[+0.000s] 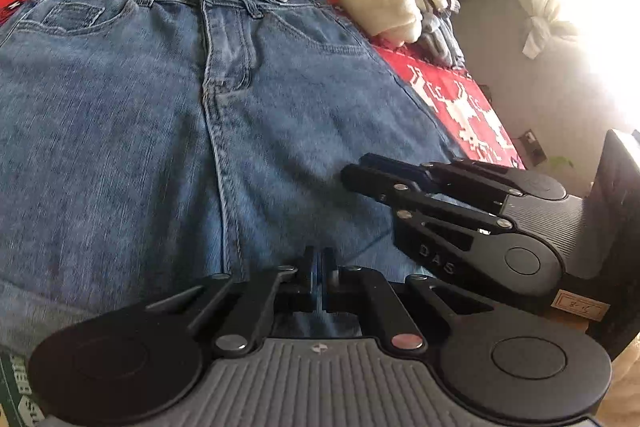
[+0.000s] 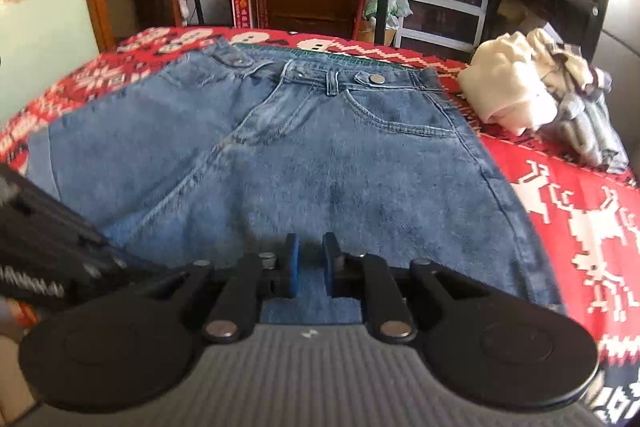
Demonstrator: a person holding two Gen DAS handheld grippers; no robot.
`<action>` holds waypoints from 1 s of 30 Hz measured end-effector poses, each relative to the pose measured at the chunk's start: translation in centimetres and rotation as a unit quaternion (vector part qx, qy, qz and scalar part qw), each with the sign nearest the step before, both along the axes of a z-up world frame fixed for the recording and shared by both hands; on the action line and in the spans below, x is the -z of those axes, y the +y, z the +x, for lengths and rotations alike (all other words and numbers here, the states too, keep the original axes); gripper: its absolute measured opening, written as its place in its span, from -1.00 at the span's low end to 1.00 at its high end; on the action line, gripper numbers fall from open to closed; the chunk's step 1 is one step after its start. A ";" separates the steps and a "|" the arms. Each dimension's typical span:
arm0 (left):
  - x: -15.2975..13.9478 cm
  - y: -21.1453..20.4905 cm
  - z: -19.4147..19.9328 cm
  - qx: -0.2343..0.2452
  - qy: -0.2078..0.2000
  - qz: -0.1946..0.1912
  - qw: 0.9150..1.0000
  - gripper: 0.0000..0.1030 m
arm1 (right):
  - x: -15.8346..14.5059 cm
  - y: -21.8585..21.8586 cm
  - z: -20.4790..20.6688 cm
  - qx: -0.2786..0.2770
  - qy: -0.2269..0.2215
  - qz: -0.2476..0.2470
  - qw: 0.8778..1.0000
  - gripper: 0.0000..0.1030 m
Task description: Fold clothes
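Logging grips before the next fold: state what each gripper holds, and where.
Left gripper is shut on the jeans' near edge. Right gripper has denim between its parted pads; whether it grips cannot be told.

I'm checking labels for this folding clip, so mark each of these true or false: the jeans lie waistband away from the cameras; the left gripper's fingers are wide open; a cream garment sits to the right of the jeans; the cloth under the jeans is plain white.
1. The jeans lie with the waistband on the far side. True.
2. The left gripper has its fingers wide open. False: its fingers are nearly closed, pinching denim at the near edge.
3. A cream garment sits to the right of the jeans. True.
4. The cloth under the jeans is plain white. False: it is red with white patterns, including reindeer.
5. The right gripper hovers over the waistband. False: it is at the near edge, denim showing between its fingers.
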State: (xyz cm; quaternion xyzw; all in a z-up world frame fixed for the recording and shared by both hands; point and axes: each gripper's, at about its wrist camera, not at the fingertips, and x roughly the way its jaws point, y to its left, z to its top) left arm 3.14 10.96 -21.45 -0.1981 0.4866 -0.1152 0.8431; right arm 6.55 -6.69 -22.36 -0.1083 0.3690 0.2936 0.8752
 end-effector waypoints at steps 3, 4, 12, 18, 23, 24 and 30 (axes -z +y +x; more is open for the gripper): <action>0.2 0.6 -0.8 -0.008 0.005 -0.013 1.000 -0.95 | -0.1 -1.3 -0.9 0.008 0.013 0.008 1.000 -0.73; 0.3 0.7 -1.0 -0.011 0.006 -0.014 1.000 -0.95 | -0.1 -1.6 -1.2 0.010 0.015 0.010 1.000 -0.73; -0.8 0.6 0.5 -0.028 -0.013 -0.010 0.999 -0.95 | -1.4 -2.0 -0.8 0.030 0.021 0.038 0.999 -0.49; -1.7 0.0 5.1 -0.041 -0.054 0.022 0.997 -0.95 | -1.9 -0.9 2.9 0.054 0.005 0.058 0.997 -0.38; -1.9 -0.5 7.1 -0.041 -0.072 0.041 0.996 -0.95 | -0.6 0.0 5.2 0.065 -0.002 0.027 0.998 -0.31; -1.8 -0.7 6.8 -0.037 -0.070 0.042 0.996 -0.95 | -0.2 -0.1 5.4 0.064 0.004 0.023 0.998 -0.29; -1.1 -1.6 5.1 -0.014 -0.058 0.050 0.997 -0.95 | 0.0 -1.6 3.6 0.049 0.026 0.001 0.998 -0.21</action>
